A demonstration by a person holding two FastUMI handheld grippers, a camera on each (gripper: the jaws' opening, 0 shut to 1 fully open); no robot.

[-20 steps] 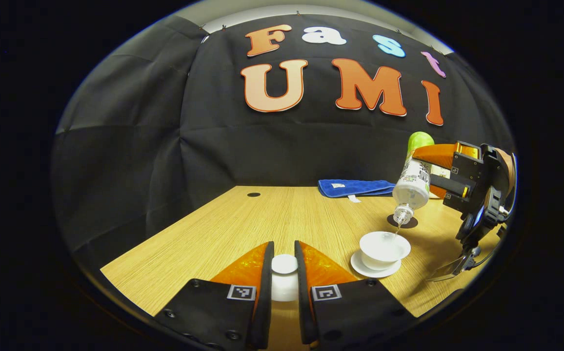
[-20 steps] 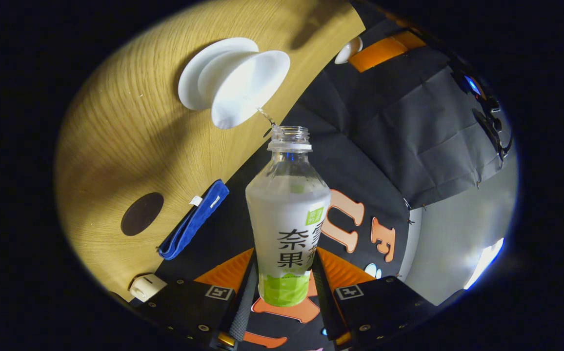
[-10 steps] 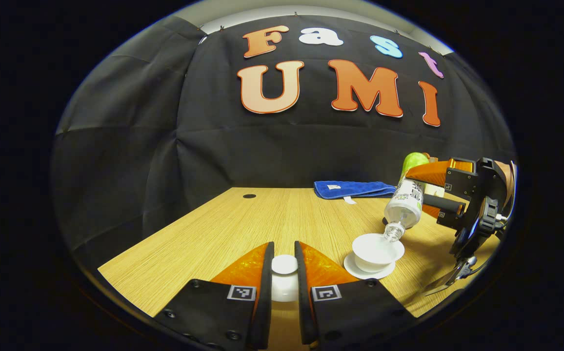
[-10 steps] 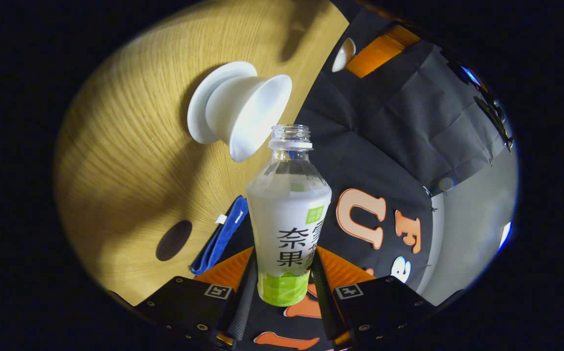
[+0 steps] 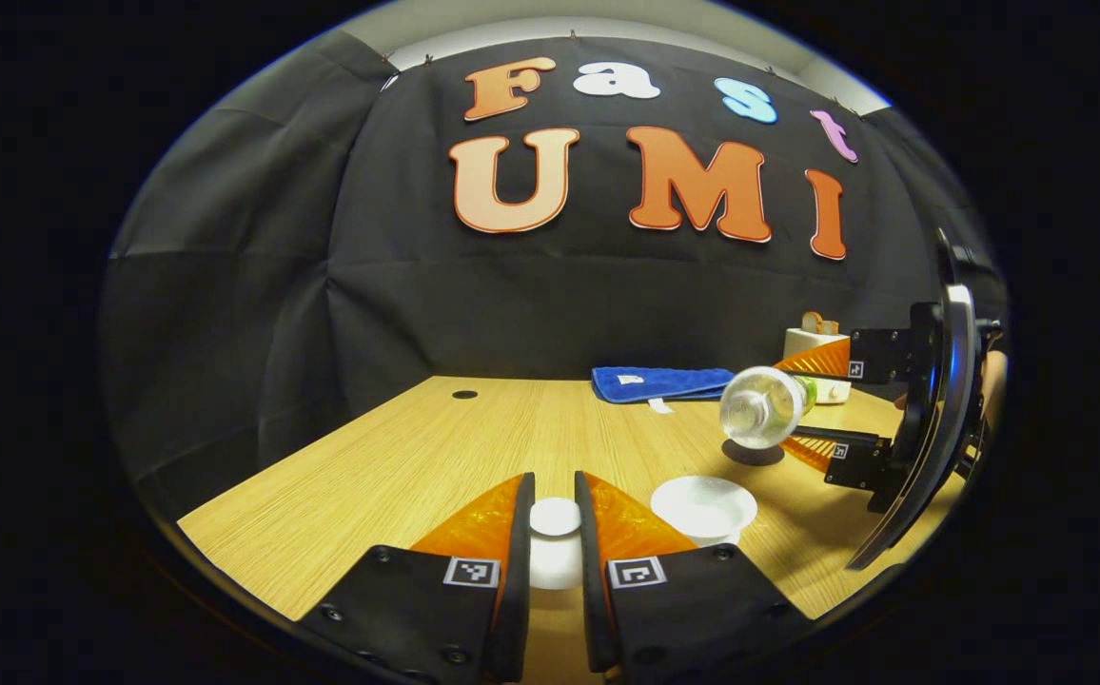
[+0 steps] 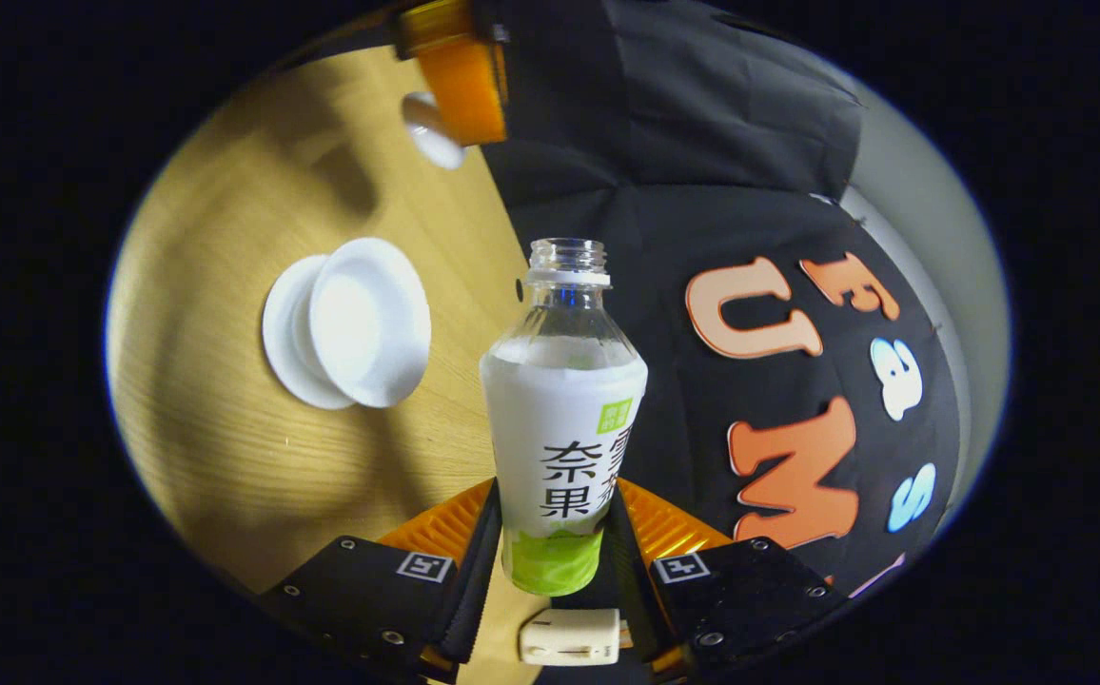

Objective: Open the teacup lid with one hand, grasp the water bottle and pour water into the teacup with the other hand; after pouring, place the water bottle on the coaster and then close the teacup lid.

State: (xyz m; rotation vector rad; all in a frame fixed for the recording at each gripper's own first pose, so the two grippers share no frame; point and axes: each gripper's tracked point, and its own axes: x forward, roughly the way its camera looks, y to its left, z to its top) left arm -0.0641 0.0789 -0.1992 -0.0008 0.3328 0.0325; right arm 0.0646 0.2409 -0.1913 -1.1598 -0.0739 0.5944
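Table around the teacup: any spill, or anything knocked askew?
Nothing stands out. The teacup sits upright and centred on its saucer, and the wooden table near it looks dry. The right gripper holds the uncapped water bottle about level; the left gripper holds the lid.

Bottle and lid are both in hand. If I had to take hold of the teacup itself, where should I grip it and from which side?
Judging from its shape, grip the teacup low on its narrower body, just above the saucer, fingers coming in level from the side. The rim flares wide and thin, so it would likely slip or tip. The cup is uncovered and stands upright, so keep it level.
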